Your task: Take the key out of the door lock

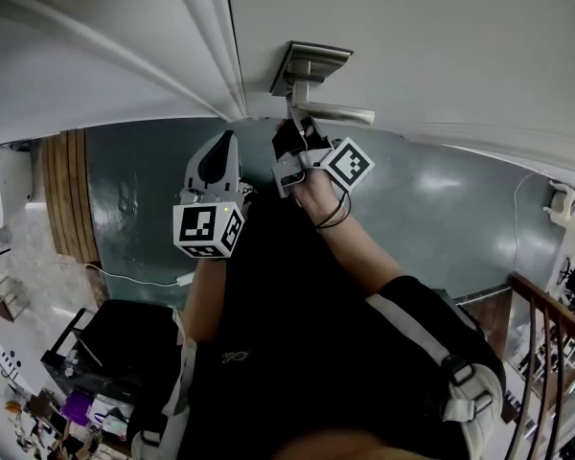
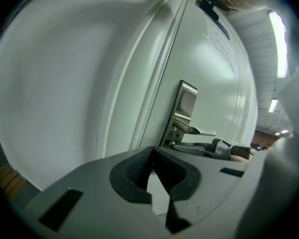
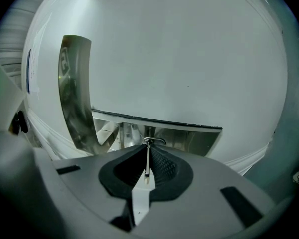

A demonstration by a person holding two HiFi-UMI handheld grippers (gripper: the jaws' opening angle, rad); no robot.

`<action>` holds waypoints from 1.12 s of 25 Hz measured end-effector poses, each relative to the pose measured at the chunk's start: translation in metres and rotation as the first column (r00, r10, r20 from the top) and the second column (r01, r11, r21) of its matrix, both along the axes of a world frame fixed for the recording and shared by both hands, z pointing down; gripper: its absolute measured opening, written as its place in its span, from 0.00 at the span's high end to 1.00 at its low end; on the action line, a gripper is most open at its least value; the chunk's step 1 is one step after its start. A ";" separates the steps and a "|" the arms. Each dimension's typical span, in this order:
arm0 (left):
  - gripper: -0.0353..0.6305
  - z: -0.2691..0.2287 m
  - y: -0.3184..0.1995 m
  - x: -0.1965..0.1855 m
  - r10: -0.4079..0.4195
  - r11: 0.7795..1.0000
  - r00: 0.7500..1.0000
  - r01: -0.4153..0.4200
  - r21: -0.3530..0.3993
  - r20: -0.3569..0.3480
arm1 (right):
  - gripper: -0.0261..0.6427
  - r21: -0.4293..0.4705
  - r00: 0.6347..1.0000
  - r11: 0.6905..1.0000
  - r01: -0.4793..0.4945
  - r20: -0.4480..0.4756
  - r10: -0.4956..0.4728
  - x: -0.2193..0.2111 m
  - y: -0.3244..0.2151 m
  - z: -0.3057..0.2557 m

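The steel lock plate [image 1: 311, 63] with its lever handle [image 1: 340, 115] sits on the white door [image 1: 441, 36]. My right gripper [image 1: 295, 134] is up against the plate just under the lever. In the right gripper view the key [image 3: 147, 161] shows as a thin metal blade, edge-on, clamped between the pads of the right gripper [image 3: 147, 156]. A small ring [image 3: 154, 141] sits at the key's far end, by the lock. My left gripper [image 1: 224, 147] hangs left of the lock, away from the door; its jaws [image 2: 152, 156] are shut on nothing.
The lever [image 3: 159, 124] spans just above my right jaws, with the plate [image 3: 74, 98] running up on the left. The door frame mouldings [image 1: 206, 36] run left of the lock. Grey floor [image 1: 441, 209], a railing [image 1: 546, 343] and a black cart [image 1: 115, 353] lie below.
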State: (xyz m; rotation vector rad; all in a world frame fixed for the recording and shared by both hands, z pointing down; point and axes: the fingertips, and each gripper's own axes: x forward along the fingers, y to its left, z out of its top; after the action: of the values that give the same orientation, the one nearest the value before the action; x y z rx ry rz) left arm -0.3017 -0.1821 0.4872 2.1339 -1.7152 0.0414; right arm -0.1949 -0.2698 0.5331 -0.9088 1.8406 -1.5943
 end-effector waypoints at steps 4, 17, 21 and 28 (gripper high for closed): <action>0.91 0.005 0.002 0.000 0.003 1.000 1.000 -0.003 -0.002 -0.001 | 0.92 -0.012 1.000 1.000 -0.010 0.011 0.010 0.001 0.000 0.005; 0.91 0.008 0.003 0.002 0.012 1.000 1.000 -0.012 -0.005 -0.009 | 0.92 0.025 0.999 0.999 0.022 -0.045 -0.020 0.002 0.022 0.008; 0.91 0.010 0.009 0.002 0.018 1.000 1.000 -0.018 -0.005 -0.013 | 0.92 0.019 0.998 1.000 0.024 -0.059 -0.023 0.002 0.032 0.012; 0.91 0.007 0.018 -0.003 0.037 0.999 0.999 -0.037 -0.003 -0.019 | 0.92 0.049 0.993 0.998 0.044 -0.111 -0.038 -0.003 0.049 0.002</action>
State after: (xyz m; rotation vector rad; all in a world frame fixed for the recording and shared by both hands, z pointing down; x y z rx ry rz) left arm -0.3043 -0.1637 0.4937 2.1565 -1.6638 0.0348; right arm -0.1980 -0.2208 0.5354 -0.9589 1.9786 -1.5410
